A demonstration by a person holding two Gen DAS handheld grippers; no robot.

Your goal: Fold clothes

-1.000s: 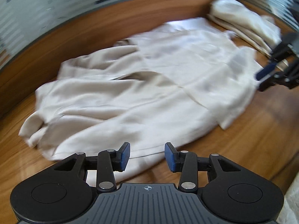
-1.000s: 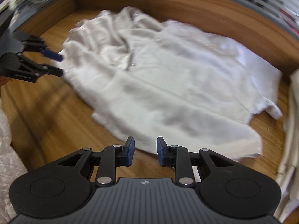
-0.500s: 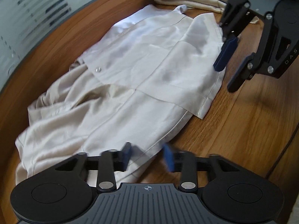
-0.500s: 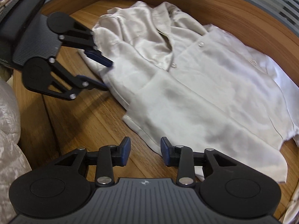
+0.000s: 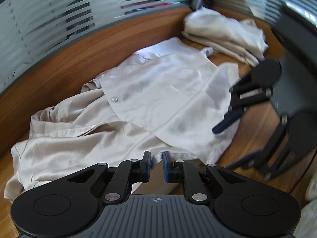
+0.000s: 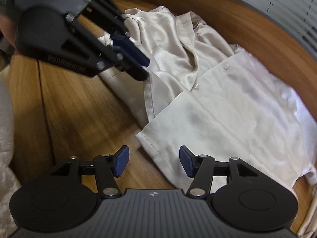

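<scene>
Wooden table point(image 5: 247, 148) carries cream shirt point(image 5: 168, 99), spread flat and rumpled; folded cream stack point(image 5: 223, 33) lies beyond it. Left gripper point(image 5: 156, 164), jaws narrow, pinches the shirt's near hem. Right gripper point(image 6: 154, 161) gapes wide over the hem corner.

We see daylight coming through the striped glass partition point(image 5: 59, 19) at the far edge, bright enough to wash the pale shirt point(image 5: 168, 99) almost white where it glares in both views. Fisheye distortion bends the bench point(image 6: 79, 109) rim into an arc. The right hand-held gripper point(image 5: 233, 138) is smeared by motion blur in the left view, and soft shadows fall on the wood beneath the left hand-held gripper point(image 6: 138, 63).
</scene>
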